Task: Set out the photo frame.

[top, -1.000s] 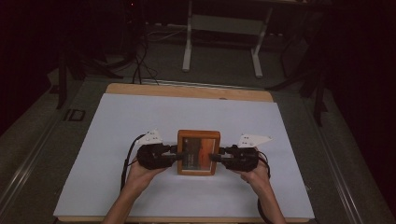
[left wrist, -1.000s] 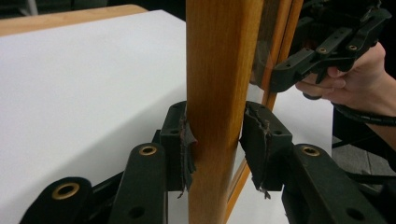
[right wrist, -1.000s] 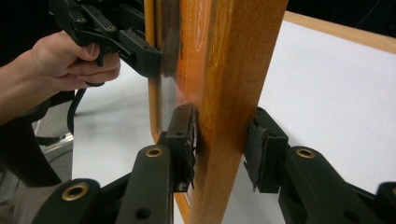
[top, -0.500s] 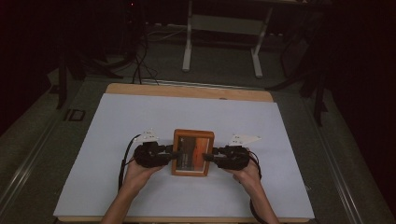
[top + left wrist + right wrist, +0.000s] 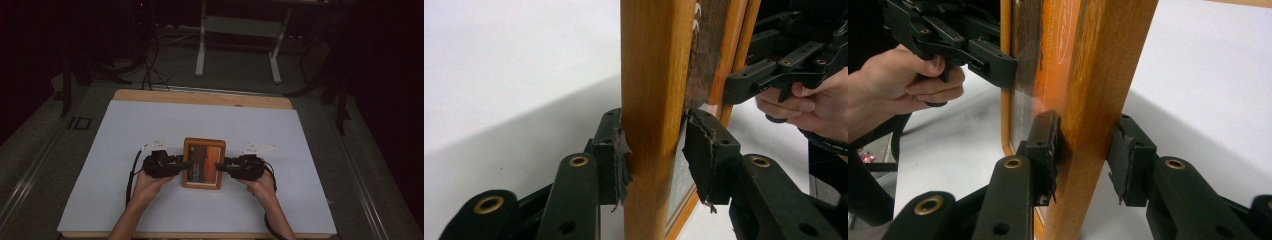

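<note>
At the left of the white table sheet in the high view, the left gripper meets the left edge of a wooden picture frame that sits near the middle of the sheet, a little toward the person. In the left gripper view its pads straddle the frame's upright rail: one pad touches the wood, the other looks just off it or barely touching, so I cannot tell whether this side is truly clamped. Compared with a second ago, the frame and both hands have come slightly toward the person and lower on the sheet, which I read as the frame being set down or nearly resting. On the right, the right gripper meets the opposite edge; its jaws have just been closing a little with the rail between them. In the right gripper view one pad presses the glass-side face and the other sits against the back of the rail, so it appears clamped on the frame. Judging by this, the carry is near its end and release comes next.
</note>
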The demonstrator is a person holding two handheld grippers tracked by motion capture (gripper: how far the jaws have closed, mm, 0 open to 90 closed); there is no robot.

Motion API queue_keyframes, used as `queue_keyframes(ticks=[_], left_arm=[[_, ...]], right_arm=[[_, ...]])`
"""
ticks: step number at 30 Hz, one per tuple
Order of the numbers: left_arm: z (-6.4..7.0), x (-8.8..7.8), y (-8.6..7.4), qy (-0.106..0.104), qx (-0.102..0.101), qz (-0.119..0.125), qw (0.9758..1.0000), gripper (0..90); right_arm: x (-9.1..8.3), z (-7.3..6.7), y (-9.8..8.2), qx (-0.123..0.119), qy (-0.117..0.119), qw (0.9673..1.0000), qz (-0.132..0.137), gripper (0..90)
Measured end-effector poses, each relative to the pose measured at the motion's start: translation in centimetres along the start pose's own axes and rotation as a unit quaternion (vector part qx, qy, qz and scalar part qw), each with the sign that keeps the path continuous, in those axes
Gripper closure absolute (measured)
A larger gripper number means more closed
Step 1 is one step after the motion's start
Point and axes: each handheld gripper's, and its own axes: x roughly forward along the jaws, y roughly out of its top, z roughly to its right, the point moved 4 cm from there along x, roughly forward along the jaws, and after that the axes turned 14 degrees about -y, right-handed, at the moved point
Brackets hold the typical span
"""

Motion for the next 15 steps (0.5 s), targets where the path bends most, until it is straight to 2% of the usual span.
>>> queue_keyframes(ticks=[15], left_arm=[[0.28,-0.06,-0.17,0.001,0.0,-0.005,1.0,62.7]], right_arm=[[0.05,0.16,0.03,0.002,-0.006,1.0,0.001,65.0]])
